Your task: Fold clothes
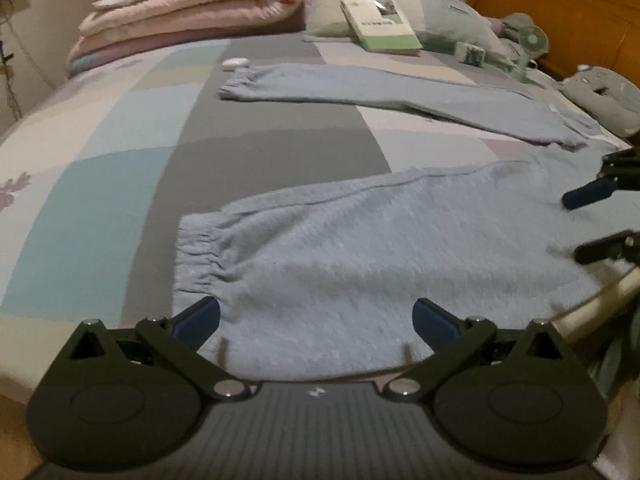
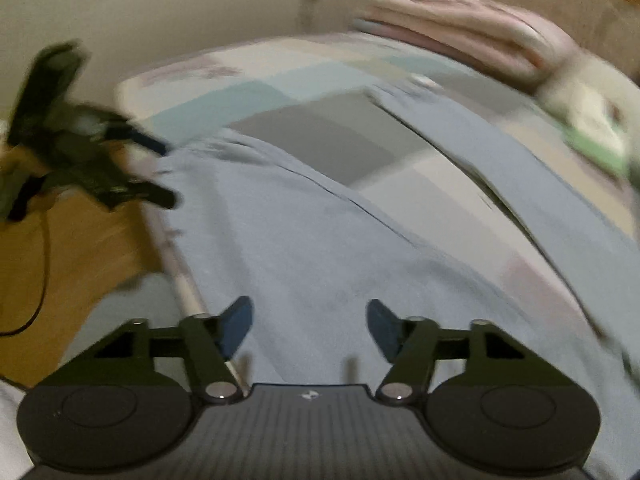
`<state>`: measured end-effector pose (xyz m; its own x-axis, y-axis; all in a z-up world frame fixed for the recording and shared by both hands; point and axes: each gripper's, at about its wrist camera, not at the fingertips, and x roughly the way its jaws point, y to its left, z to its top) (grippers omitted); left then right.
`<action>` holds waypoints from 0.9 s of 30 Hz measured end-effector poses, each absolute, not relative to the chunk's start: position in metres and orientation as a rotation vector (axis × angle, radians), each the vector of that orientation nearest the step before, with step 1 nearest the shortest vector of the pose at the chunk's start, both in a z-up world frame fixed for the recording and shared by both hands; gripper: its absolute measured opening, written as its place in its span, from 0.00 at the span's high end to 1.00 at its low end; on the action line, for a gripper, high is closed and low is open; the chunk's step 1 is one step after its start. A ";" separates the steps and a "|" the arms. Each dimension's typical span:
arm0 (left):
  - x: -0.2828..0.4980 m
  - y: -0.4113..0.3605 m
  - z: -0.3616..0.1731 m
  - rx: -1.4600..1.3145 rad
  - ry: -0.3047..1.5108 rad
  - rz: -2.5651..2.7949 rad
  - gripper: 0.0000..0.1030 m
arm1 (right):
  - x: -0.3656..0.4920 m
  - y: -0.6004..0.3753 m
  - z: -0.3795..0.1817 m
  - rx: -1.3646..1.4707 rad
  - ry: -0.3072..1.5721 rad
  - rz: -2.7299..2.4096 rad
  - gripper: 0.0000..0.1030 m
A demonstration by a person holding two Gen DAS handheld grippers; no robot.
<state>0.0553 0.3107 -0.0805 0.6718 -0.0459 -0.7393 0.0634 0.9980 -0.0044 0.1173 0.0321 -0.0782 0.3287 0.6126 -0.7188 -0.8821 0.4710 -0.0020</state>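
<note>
Now, trousers [image 1: 360,264]: spread flat on bed [image 1: 100,184], legs apart, ready for folding.
Left gripper [image 1: 316,322]: open, empty.
Right gripper [image 2: 310,328]: open, nothing pinched.

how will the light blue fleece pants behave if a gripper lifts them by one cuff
The light blue fleece pants lie spread flat on the bed and follow its surface, so they will probably hang limp rather than hold shape. The fuzzy nap suggests the pads would grip without slipping. The gathered elastic cuff looks thicker, so it is likely the easier pinch.
</note>
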 end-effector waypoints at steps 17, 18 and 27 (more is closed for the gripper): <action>0.023 0.337 -0.065 -0.168 0.761 0.038 0.02 | 0.091 0.166 -0.120 -0.702 0.608 1.270 0.95; 0.022 0.339 -0.065 -0.182 0.759 0.039 0.02 | 0.094 0.167 -0.117 -0.666 0.640 1.287 0.95; 0.032 0.338 -0.074 -0.190 0.775 0.032 0.02 | 0.135 0.157 -0.107 -0.362 0.892 1.354 0.83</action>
<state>0.0320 0.3377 -0.0742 0.7150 -0.0409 -0.6979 -0.0990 0.9823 -0.1589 0.1347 0.1568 -0.1070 -0.0390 0.6839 -0.7285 -0.9393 0.2237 0.2603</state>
